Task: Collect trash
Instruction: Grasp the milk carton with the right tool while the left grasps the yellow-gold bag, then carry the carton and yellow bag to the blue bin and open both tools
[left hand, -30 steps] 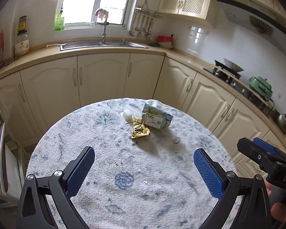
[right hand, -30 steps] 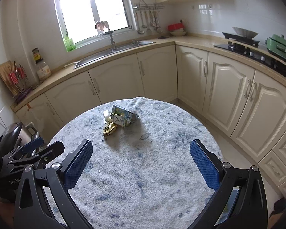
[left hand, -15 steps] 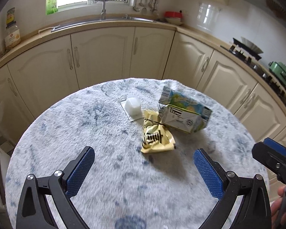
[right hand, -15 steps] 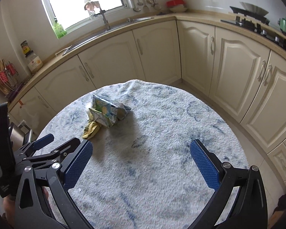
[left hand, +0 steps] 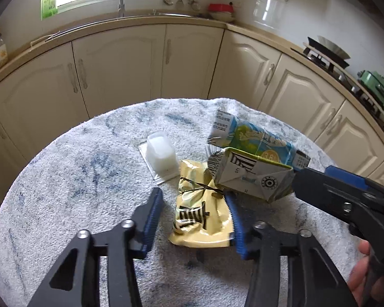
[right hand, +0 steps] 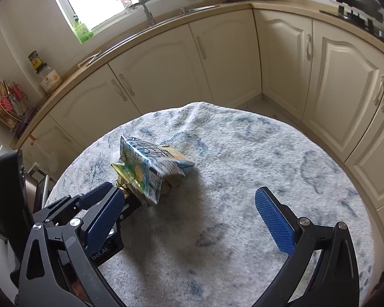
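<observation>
Trash lies in a small heap on the round table (left hand: 64,179) with its fluffy white-and-blue cover, and nearest to me is the yellow snack wrapper (left hand: 201,215), flat on the cloth right between the blue pads of my left gripper (left hand: 194,216). My left jaws are closing around it: the right-side pad already meets the wrapper's serrated edge, while the left-side pad is still a little short of it. Just beyond the wrapper, at about one o'clock, a crumpled milk carton (left hand: 253,163) lies on its side, its lower end overlapping the wrapper's top. At eleven o'clock from the wrapper, a small clear plastic cup (left hand: 160,153) stands on a peeled foil lid. My right gripper (right hand: 189,220) hovers over the table with its pads spread wide and nothing between them; in its view the carton (right hand: 151,166) sits at ten o'clock, just past the tip of my left gripper. Farther off, cream cabinets (left hand: 120,64) curve around the room under a beige counter.
</observation>
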`<state>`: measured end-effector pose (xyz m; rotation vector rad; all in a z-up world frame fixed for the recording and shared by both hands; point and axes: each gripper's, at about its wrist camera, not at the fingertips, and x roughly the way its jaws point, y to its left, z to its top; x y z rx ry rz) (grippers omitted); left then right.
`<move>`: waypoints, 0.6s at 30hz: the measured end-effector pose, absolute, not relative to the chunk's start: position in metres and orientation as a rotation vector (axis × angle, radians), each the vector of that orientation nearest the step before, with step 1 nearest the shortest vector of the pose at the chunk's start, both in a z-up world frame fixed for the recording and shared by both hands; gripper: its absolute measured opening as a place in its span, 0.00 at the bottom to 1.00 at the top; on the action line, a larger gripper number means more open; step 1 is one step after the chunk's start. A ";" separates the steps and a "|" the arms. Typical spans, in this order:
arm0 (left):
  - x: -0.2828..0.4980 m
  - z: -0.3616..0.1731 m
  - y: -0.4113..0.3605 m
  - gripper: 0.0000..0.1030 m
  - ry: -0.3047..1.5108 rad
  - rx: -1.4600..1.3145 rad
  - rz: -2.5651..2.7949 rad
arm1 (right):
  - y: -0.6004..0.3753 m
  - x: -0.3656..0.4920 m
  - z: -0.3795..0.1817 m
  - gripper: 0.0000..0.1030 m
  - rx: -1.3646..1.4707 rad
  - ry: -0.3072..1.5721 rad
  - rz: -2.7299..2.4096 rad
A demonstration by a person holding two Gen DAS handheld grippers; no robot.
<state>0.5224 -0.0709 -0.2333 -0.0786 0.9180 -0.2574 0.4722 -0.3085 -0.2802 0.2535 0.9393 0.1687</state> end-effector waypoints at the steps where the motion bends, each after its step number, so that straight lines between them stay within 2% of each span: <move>1: 0.523 -0.236 -0.068 0.33 0.920 -0.087 -0.263 | -0.307 0.475 -0.282 1.00 0.258 0.943 0.171; 14: 0.514 -0.241 -0.036 0.32 0.917 -0.149 -0.213 | -0.266 0.506 -0.304 1.00 0.313 0.995 0.224; 18: 0.510 -0.242 -0.032 0.32 0.916 -0.159 -0.202 | -0.249 0.513 -0.307 1.00 0.251 0.986 0.195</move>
